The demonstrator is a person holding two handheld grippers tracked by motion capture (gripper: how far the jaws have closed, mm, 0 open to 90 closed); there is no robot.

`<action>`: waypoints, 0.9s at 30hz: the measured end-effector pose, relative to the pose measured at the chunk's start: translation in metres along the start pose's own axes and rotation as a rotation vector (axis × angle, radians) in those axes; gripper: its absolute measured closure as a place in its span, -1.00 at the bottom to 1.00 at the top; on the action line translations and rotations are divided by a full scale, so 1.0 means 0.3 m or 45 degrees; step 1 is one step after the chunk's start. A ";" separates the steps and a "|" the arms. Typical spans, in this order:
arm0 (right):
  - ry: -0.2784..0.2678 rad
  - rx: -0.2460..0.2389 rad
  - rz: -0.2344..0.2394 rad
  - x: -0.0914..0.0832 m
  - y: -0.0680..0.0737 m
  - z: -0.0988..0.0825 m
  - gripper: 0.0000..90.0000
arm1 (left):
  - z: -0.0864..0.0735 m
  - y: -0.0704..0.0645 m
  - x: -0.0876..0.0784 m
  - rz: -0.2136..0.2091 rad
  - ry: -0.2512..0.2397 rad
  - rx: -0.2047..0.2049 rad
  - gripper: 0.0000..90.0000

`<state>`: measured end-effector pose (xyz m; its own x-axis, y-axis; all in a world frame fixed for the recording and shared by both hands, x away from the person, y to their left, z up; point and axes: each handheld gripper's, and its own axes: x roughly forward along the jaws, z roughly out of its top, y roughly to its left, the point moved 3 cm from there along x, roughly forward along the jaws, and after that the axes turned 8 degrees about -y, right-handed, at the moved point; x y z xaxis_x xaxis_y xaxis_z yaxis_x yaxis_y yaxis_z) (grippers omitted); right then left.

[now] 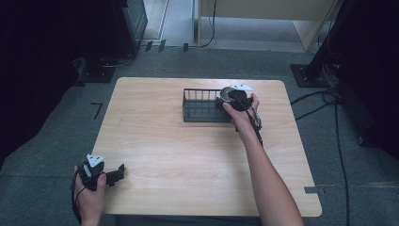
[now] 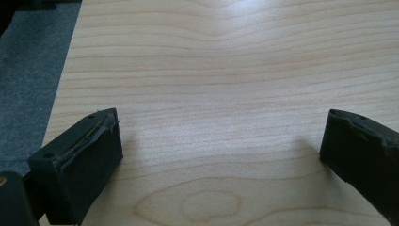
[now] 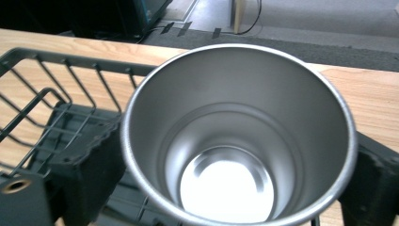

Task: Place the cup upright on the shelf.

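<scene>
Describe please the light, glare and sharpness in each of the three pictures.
High view: dim, dark corners, sharp enough on the table. Left gripper view: soft even light, faint shadows beside the hand-held gripper. Right gripper view: bright glare on the steel cup bottom, the wire basket slightly soft.

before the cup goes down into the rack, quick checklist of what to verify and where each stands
1. Cup held on both sides: the right gripper has a jaw against each side of the steel cup. Ok.
2. Cup empty: the shiny bottom is bare, nothing to spill. Ok.
3. Cup over the wire rack: in the high view it sits at the rack's right end, but whether it is inside the rim, cannot tell.
4. Landing spot free: the rack floor under the cup is hidden. Cannot tell.
5. Left gripper out of the way: open, over bare table near the front left corner. Ok.
</scene>
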<state>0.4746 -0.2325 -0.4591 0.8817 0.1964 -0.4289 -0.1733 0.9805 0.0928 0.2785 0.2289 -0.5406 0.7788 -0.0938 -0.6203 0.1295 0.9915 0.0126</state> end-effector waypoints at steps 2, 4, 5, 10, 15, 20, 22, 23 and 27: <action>0.007 -0.013 0.003 -0.005 0.005 0.000 -0.95 | 0.000 0.000 0.000 0.000 0.000 0.000 -1.00; 0.011 -0.022 0.008 -0.011 0.007 0.001 -0.98 | 0.000 0.000 0.000 0.000 0.000 0.000 -1.00; 0.012 -0.027 0.008 -0.013 0.007 0.001 -0.99 | 0.000 0.000 0.000 0.000 0.000 0.000 -1.00; 0.006 -0.034 0.014 -0.029 0.000 0.007 -1.00 | 0.000 0.000 0.000 0.000 0.000 0.000 -1.00; -0.011 -0.033 0.027 -0.050 -0.008 0.012 -1.00 | 0.000 0.000 0.000 0.000 0.000 0.000 -1.00; -0.018 -0.033 0.037 -0.074 -0.017 0.012 -1.00 | 0.000 0.000 0.000 0.000 0.000 0.000 -1.00; -0.023 -0.035 0.039 -0.082 -0.021 0.012 -1.00 | 0.000 0.000 0.000 0.000 0.000 0.000 -1.00; -0.025 -0.033 0.037 -0.086 -0.022 0.012 -1.00 | 0.000 0.000 0.000 0.000 0.000 0.000 -1.00; -0.032 -0.038 0.041 -0.107 -0.027 0.010 -1.00 | 0.000 0.000 0.000 0.000 0.000 0.000 -1.00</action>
<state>0.4491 -0.2468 -0.4434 0.8862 0.2277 -0.4035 -0.2142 0.9736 0.0790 0.2785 0.2290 -0.5407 0.7787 -0.0938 -0.6203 0.1296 0.9915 0.0127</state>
